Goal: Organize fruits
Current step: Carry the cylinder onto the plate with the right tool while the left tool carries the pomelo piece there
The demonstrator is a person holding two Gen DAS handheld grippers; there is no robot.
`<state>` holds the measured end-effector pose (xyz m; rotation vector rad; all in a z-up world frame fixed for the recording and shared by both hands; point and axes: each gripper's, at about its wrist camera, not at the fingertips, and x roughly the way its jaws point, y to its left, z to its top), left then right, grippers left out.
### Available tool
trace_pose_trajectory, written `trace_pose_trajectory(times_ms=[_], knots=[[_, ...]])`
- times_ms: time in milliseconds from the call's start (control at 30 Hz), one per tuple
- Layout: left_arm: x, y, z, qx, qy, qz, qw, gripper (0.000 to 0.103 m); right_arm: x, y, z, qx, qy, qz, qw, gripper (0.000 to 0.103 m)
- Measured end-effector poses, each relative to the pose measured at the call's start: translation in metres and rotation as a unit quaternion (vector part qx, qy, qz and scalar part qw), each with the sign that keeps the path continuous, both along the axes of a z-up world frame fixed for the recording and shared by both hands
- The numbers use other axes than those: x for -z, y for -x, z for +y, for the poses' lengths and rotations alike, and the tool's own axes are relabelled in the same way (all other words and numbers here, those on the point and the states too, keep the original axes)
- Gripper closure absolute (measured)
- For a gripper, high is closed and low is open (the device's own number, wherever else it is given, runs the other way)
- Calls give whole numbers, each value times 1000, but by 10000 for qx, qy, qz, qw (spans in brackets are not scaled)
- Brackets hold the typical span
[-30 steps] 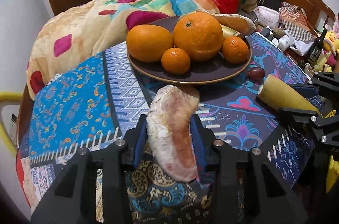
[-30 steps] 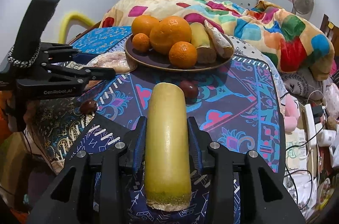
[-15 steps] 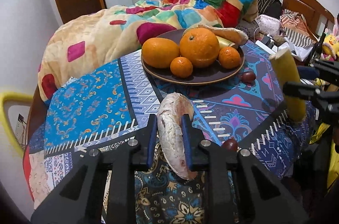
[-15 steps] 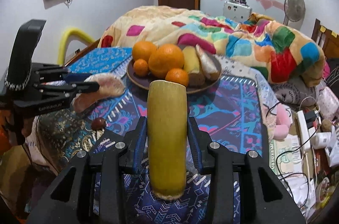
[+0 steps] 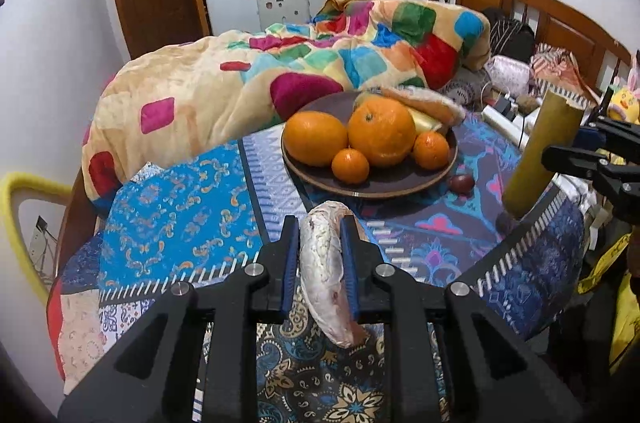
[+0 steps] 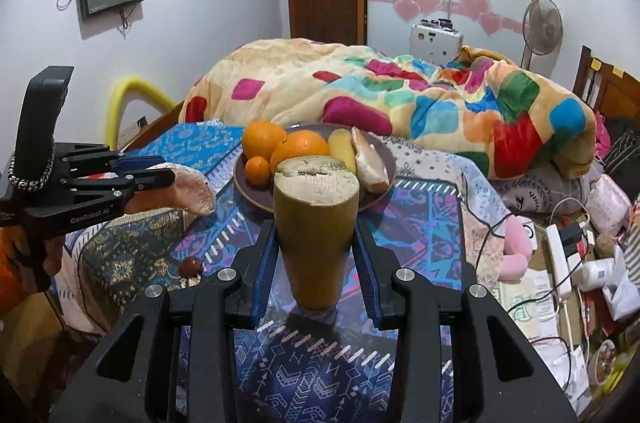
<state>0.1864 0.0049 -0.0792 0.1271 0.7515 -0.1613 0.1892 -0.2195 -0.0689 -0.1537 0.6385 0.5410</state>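
A pale, curved slice of fruit (image 5: 325, 275) is clamped between the blue pads of the left gripper (image 5: 319, 263) and is held above the patterned cloth (image 5: 180, 219), clear of it. A thick yellow stalk piece (image 6: 316, 231) with a rough cut end is clamped by the right gripper (image 6: 316, 263) and is also held in the air. The brown plate (image 5: 384, 183) is seen further back on the cloth; two big oranges (image 5: 382, 131), two small oranges (image 5: 350, 165), another yellow piece and another pale slice are lying on it. A small dark red fruit (image 5: 462, 183) is lying on the cloth just beside the plate, and a second one (image 6: 191, 266) is seen near the front edge.
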Motion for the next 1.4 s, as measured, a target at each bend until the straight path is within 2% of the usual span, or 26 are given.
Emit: trace_pose_trajectory(times_ms=[333,600,767,900,1133,1400], knots=[[-29,-18,-7,-3,75,-492,9988,83,-20,-19,4,36,-29,-228,9997,68],[-42,-40,-19,65,72,-680,9976,83,-29,-36,20,-54,197,-430,9989,68],[-47,-57,-20,65,244,-763,9968,83,-29,-50,25,-99,152,-371,9991,68],[-41,-74,-24,20,213,-711,9972,83,-28,-61,30,-108,221,-328,9992,68],[-28,-106,-28,-107,152,-548,9983,83,-20,-92,43,-280,421,37,9987,68],[-9,-124,-30,-128,71,-329,9994,83,-10,-117,55,-147,350,142,9992,68]])
